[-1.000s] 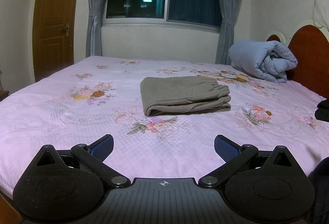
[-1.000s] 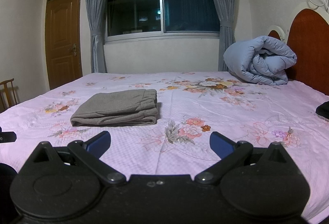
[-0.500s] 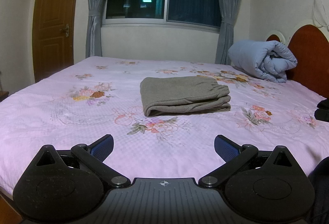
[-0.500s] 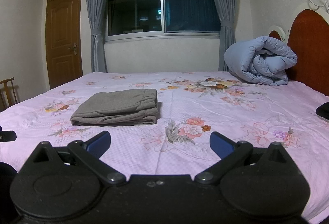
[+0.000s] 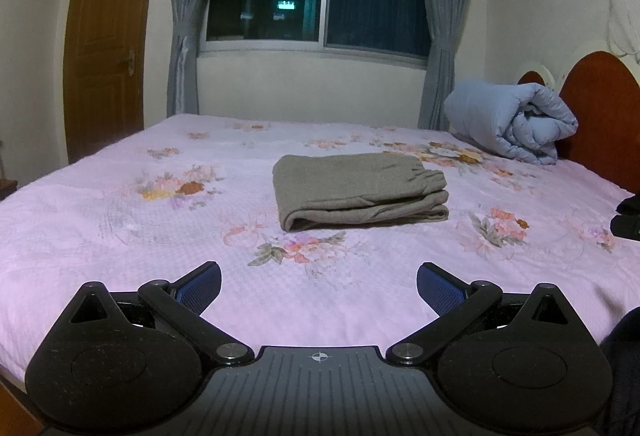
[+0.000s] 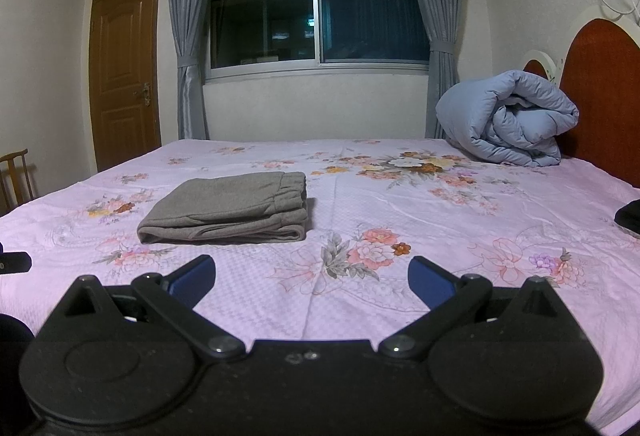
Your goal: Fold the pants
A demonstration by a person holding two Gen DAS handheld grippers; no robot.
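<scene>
The grey pants (image 5: pixel 358 190) lie folded in a neat stack on the pink floral bedsheet (image 5: pixel 120 228), in the middle of the bed. They also show in the right wrist view (image 6: pixel 228 208), left of centre. My left gripper (image 5: pixel 319 286) is open and empty, held over the near edge of the bed, well short of the pants. My right gripper (image 6: pixel 311 276) is open and empty too, near the bed's front edge, to the right of the pants.
A rolled blue quilt (image 5: pixel 512 124) lies at the far right by the red headboard (image 5: pixel 604 108). A dark object (image 6: pixel 628 216) sits at the right edge of the bed. A wooden door (image 5: pixel 106 48), a window and a chair (image 6: pixel 16 176) stand beyond.
</scene>
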